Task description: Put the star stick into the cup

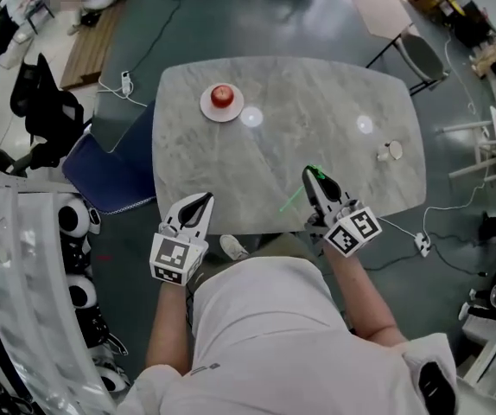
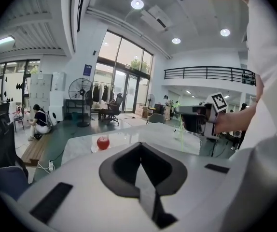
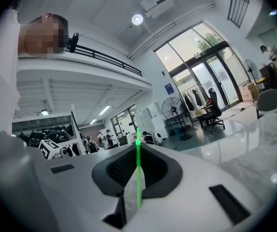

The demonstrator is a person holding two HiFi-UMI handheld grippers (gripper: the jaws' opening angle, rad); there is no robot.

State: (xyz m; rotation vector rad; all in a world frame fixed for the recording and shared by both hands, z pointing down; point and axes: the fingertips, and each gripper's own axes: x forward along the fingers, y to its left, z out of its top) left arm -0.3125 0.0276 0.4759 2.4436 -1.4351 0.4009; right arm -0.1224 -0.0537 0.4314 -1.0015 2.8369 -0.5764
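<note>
1. The right gripper (image 1: 314,178) was clamped on the green star stick (image 1: 293,201), over the near edge of the table (image 1: 317,102).
2. The left gripper (image 1: 200,202) was closed on nothing.
3. The cup (image 1: 391,150) sat at the far right.

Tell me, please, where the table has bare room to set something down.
The table is bare in the middle, from the plate with the apple to the cup. The near left edge by the left gripper is free. The near right edge is busy: the right gripper holds the star stick.

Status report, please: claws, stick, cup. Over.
Right claw shut on stick. Left claw shut, empty. Cup on table, far right; nothing between.
</note>
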